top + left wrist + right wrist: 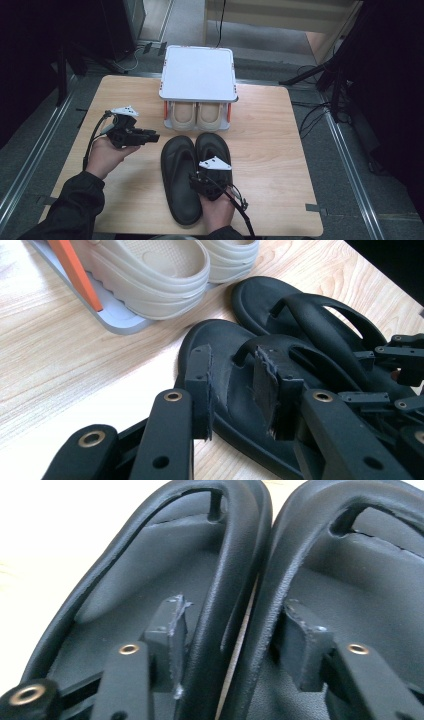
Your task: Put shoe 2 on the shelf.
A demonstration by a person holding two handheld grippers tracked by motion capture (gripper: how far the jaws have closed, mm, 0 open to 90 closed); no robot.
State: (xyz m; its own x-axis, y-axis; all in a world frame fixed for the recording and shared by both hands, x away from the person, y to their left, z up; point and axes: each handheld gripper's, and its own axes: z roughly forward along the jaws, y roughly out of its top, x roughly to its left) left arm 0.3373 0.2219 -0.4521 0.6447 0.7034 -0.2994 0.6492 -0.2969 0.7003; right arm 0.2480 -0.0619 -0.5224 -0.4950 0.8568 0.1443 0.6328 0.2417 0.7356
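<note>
Sandals (192, 175), black, are seen lying side by side on the wooden surface (280, 145) in the high view, toes toward a white rack (198, 74) at the far edge. Beige clogs (196, 116) are stowed on the rack's lower level between orange posts. The right gripper (204, 184) is held over the inner straps of the pair, at the near half of the sandals. The left gripper (150, 136) is held off to the left, above bare wood, pointing toward the sandals and touching nothing.

Left gripper view: the fingers (200, 385) are parted with nothing between them; the sandals (260, 350) are seen just beyond, the clogs (150, 275) and rack base (117, 322) further back. The right gripper (400, 365) is seen at the right edge.

Right gripper view: the fingers (172, 630) are spread and set inside the two sandals (150, 580), one in each, with both inner straps (250, 595) lying between them. No pad is seen pressing on a strap; the fingers are open.
</note>
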